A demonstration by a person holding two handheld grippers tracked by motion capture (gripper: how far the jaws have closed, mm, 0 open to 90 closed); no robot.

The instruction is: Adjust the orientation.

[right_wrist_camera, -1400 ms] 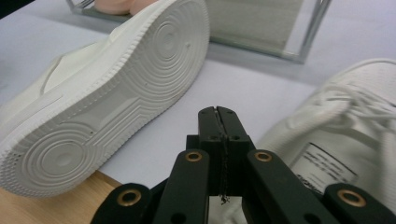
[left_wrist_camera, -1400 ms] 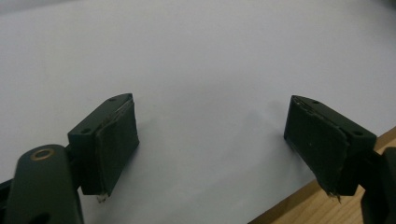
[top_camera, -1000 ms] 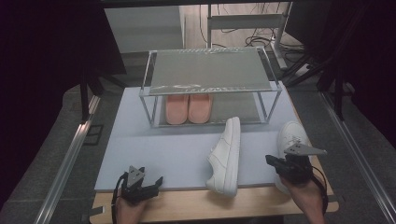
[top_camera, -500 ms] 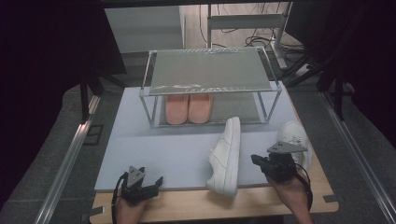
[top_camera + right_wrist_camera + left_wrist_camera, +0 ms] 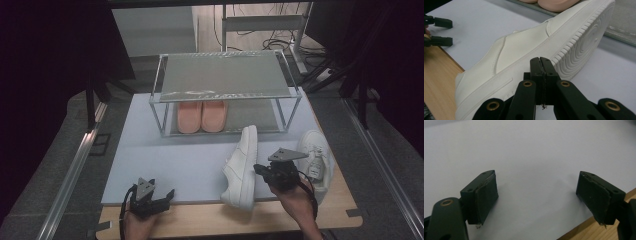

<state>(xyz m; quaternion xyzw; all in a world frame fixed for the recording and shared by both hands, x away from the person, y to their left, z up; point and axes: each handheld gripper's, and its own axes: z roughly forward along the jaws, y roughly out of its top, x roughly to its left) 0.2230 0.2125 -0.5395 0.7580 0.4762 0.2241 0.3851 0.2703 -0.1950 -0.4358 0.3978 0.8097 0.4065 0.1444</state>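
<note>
Across the middle of the high view a pale mat [image 5: 165,160] is spread over a wooden table [image 5: 345,205], and a two-tier metal rack [image 5: 222,75] is set at its far end, in the upper centre of the frame. A pink pair of shoes [image 5: 202,116] is kept on the rack's lower shelf. Toward the lower right, a white sneaker [image 5: 242,165] is tipped on its side on the mat, toe toward the rack, and a second white sneaker [image 5: 316,152] lies upright at the right edge.

The right gripper [image 5: 263,171] is held just beside the tipped sneaker, its jaws pressed together on nothing. The left gripper [image 5: 165,197] is rested at the lower left, well apart from the shoes, with its jaws spread wide.

Trouble is judged likeliest at the grasp: with the jaws closed, the tipped sneaker could be pushed rather than gripped, and slid or rolled across the mat. If only the smooth side wall were pinched, the shoe could slip out while being lifted.

In the right gripper view the ribbed sole and stitched side of the tipped sneaker [image 5: 536,52] are seen close, and the closed jaws are confirmed; the rack's top and the second sneaker are given by the high view. In the left gripper view bare mat [image 5: 529,150] is seen between the parted pads [image 5: 486,195].
</note>
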